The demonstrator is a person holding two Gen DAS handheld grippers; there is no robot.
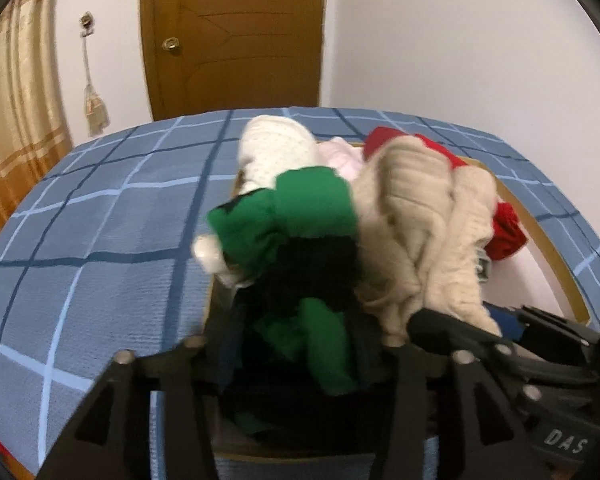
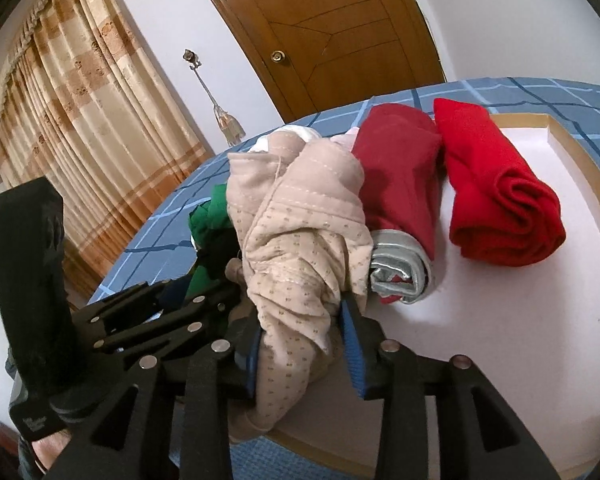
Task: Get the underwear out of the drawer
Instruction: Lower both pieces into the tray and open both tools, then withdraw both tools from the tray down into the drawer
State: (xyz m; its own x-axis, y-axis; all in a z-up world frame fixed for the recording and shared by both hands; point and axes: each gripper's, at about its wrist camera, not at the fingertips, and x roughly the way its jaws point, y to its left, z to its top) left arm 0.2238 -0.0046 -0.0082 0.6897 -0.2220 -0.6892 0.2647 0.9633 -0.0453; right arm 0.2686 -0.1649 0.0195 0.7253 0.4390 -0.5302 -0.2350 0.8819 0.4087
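A shallow drawer [image 2: 572, 140] with a white floor and wooden rim lies on a blue checked bed. Rolled garments fill its left part. In the right wrist view my right gripper [image 2: 304, 340] has its blue pads [image 2: 354, 356] against a beige dotted underwear piece [image 2: 300, 240], which bulges between them. Beside it lie a dark red roll with a grey band [image 2: 400, 184] and a bright red roll [image 2: 500, 200]. In the left wrist view my left gripper [image 1: 304, 332] stands open around a green and black garment [image 1: 300, 216], which lies loose between the fingers and hides the fingertips.
The bed cover [image 1: 100, 240] stretches wide to the left of the drawer. A white dotted garment [image 1: 276, 148] and a pink one sit at the drawer's far end. Behind the bed are a brown door [image 1: 236, 36], a white wall and tan curtains [image 2: 80, 120].
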